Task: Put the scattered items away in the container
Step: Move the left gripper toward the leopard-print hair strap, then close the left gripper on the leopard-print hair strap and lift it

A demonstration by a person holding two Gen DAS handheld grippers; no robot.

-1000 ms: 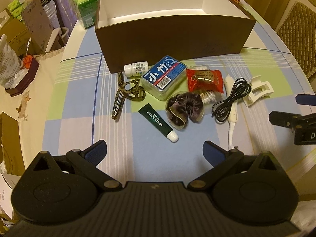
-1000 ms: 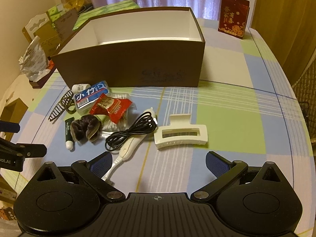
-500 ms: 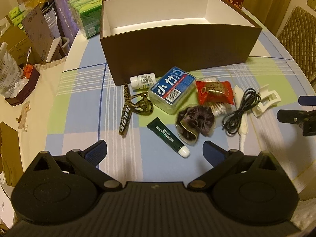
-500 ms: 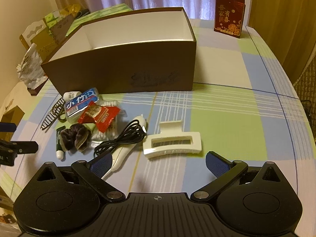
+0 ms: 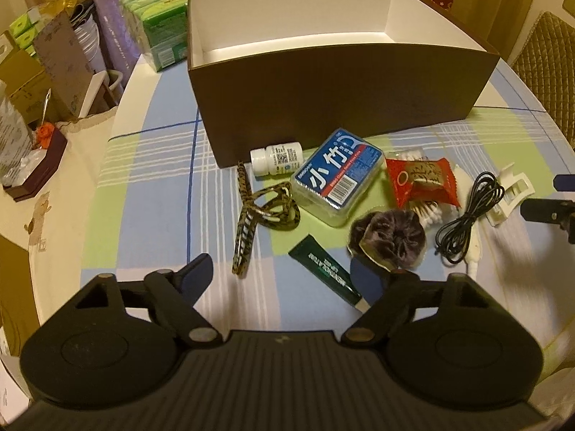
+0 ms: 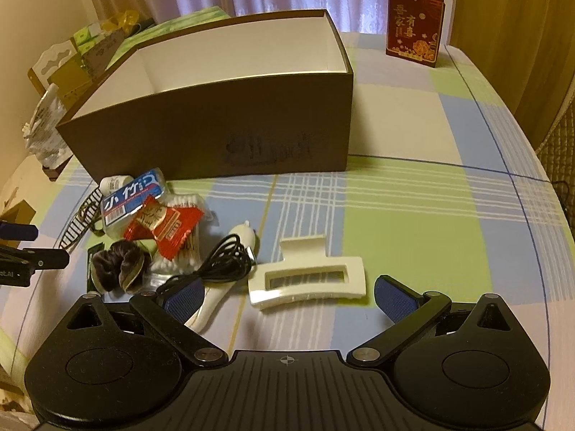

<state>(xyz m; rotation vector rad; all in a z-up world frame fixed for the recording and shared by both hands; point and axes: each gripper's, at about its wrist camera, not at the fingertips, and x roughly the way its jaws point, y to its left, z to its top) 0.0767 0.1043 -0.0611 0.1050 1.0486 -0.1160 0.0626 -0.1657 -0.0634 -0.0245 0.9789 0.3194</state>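
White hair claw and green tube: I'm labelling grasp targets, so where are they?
white hair claw (image 6: 309,280), right wrist view, on its long slotted body.
green tube (image 5: 323,273), left wrist view, on its printed middle.

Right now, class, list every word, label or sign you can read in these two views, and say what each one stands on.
"小竹" on the blue floss-pick box.
"MENTHOLATUM" on the green tube, its smaller print blurred.
"吾家有喜" on the red gift bag.
Characters on the red snack packet: too blurred to read.
Label on the white pill bottle: too small to read.
Dark print on the brown box: unreadable.
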